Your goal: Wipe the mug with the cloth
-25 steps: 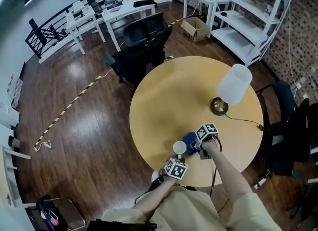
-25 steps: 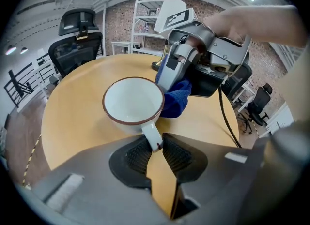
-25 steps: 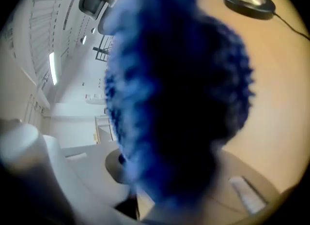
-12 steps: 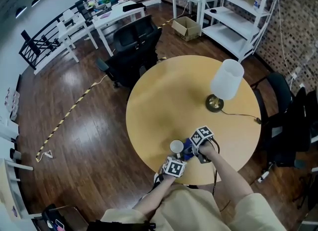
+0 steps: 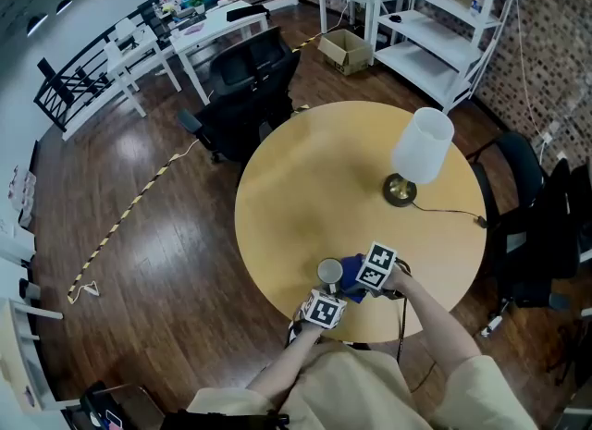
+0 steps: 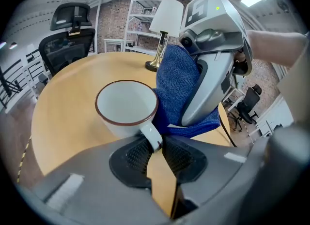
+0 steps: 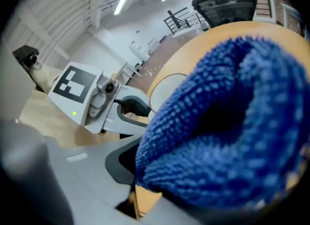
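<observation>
1. There is one mug (image 5: 330,272), one blue cloth (image 5: 351,269), two grippers, one round table (image 5: 314,188) and one lamp (image 5: 421,146).
2. The mug is near the table's 6 o'clock edge in the head view, close to the person. Whether its base rests on the wood I cannot tell.
3. The left gripper (image 6: 156,142) has its jaws nearly together, clamped on the mug's handle.
4. The right gripper (image 5: 359,276) is clamped on the cloth, which bulges out and fills most of the right gripper view.
5. The cloth touches the mug's outer wall at the mug's 3 o'clock in the left gripper view, with the right gripper's body just behind it.
6. The lamp stands at the table's 2 o'clock, well apart from the mug.
7. Off the table, a black office chair (image 5: 250,86) is at 11 o'clock, white shelving (image 5: 444,21) at 1 o'clock and a cardboard box (image 5: 344,51) at 12 o'clock.
8. The mug's mouth faces up and its long axis is roughly vertical. The handle points to 6 o'clock, into the left gripper.
</observation>
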